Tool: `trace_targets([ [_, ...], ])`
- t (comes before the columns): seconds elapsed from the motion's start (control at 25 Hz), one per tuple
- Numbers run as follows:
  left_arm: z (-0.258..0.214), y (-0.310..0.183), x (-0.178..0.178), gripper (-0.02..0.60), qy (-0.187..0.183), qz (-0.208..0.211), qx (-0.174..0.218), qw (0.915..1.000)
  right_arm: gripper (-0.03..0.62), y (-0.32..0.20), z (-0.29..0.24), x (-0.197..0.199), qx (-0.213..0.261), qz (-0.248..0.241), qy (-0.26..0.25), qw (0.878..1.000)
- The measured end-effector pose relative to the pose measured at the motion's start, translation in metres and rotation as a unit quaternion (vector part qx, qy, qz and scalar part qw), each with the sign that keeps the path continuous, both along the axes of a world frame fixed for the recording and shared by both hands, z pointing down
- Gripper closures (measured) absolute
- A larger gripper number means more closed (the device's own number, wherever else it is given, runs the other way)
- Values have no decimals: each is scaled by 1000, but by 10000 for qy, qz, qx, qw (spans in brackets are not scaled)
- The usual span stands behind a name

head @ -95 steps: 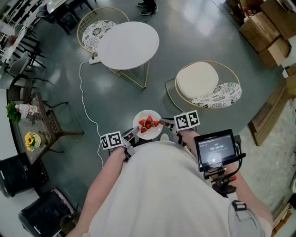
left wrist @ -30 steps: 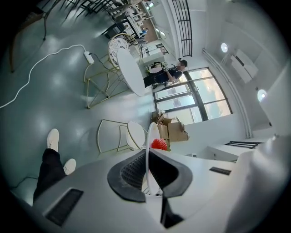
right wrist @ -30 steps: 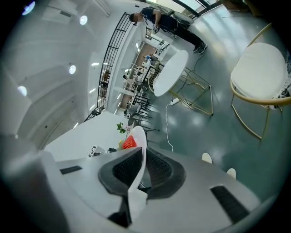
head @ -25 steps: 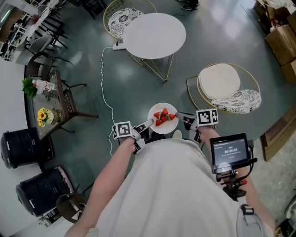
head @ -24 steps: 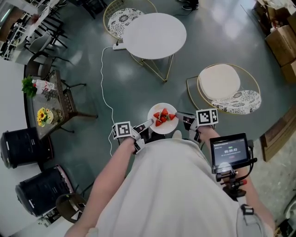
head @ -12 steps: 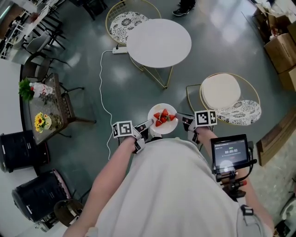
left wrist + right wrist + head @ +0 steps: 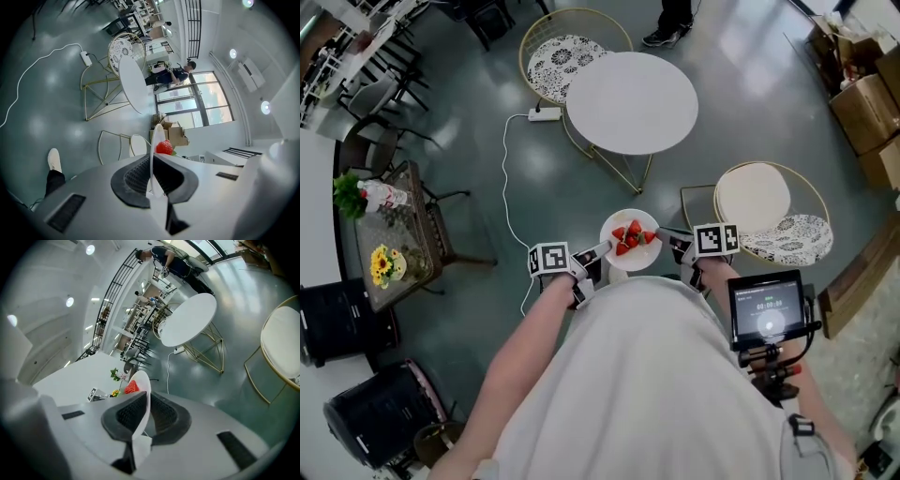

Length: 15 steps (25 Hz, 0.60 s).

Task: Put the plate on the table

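Observation:
A small white plate (image 7: 616, 256) with several strawberries (image 7: 631, 236) is held in the air close to my chest. My left gripper (image 7: 596, 251) is shut on the plate's left rim and my right gripper (image 7: 664, 233) on its right rim. In the left gripper view the plate (image 7: 157, 140) shows edge-on between the jaws with a strawberry (image 7: 164, 147) above; the right gripper view shows the same plate (image 7: 142, 394) and a strawberry (image 7: 131, 386). The round white table (image 7: 632, 101) stands ahead, well beyond the plate, its top bare.
A gold-framed chair with a patterned cushion (image 7: 562, 58) stands behind the table, another chair with a cream cushion (image 7: 758, 208) at the right. A white cable and power strip (image 7: 546, 113) lie on the floor. A side table with flowers (image 7: 382, 246) is at left. Boxes (image 7: 862, 94) stand far right.
The round table and chairs have drifted lower and nearer in the head view as I walk toward them. Both grippers keep their hold on the plate.

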<state>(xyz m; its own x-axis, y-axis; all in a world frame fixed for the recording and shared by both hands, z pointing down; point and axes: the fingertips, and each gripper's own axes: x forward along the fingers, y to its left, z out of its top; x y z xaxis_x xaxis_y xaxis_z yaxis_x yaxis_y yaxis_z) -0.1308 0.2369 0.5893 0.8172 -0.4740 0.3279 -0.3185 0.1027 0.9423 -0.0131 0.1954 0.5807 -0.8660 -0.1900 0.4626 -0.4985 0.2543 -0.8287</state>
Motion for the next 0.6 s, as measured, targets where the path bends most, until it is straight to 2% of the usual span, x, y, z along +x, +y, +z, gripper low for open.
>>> trace_targets([
  [0.28,-16,-14,-14,568,-83,-12,186,9998,568,-13,-15,-15,355,-103,38,9993],
  [0.6,-28,-10,-24,568,-157,-175,161,9996,568,-13,-26,-25,399,-203,61,9990],
])
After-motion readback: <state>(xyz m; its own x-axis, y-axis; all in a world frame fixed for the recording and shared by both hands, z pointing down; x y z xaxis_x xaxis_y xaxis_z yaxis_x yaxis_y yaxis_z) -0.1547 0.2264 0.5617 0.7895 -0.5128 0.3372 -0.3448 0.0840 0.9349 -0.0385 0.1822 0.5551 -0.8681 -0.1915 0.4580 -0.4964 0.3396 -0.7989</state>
